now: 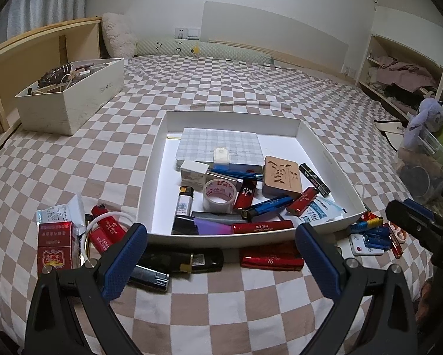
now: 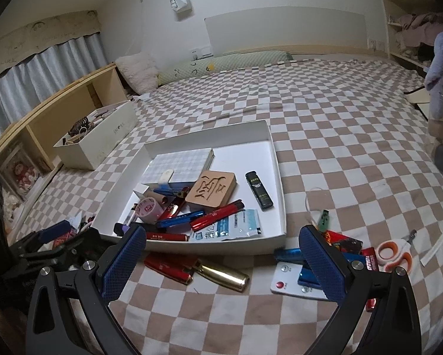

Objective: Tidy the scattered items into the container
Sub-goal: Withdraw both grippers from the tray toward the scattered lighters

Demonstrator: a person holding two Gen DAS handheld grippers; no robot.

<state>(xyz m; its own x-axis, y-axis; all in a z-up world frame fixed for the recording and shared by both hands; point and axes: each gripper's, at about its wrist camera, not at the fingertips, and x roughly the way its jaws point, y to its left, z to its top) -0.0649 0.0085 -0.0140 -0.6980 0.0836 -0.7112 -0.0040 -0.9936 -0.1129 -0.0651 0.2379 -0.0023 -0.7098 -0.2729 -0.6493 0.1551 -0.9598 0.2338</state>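
Observation:
A shallow white tray (image 1: 153, 159) (image 2: 277, 177) lies on the checked bed and holds lighters, a tape roll (image 1: 220, 195), a wooden block (image 1: 281, 179) and a checked tin (image 1: 221, 145). My left gripper (image 1: 221, 261) is open and empty before the tray's near wall, over a black lighter (image 1: 180, 261) and a red lighter (image 1: 270, 261). My right gripper (image 2: 223, 266) is open and empty above a red lighter (image 2: 168, 267) and a gold lighter (image 2: 224, 276). A white remote (image 2: 289, 281), blue lighters (image 2: 289, 254) and scissors (image 2: 394, 256) lie to its right.
A red cigarette pack (image 1: 55, 244), a white cable (image 1: 103, 222) and red lighters (image 1: 107, 232) lie left of the tray. A deep white box (image 1: 70, 94) of clutter stands at the far left by a wooden shelf (image 1: 29, 59). A purple plush toy (image 1: 425, 121) sits at the right.

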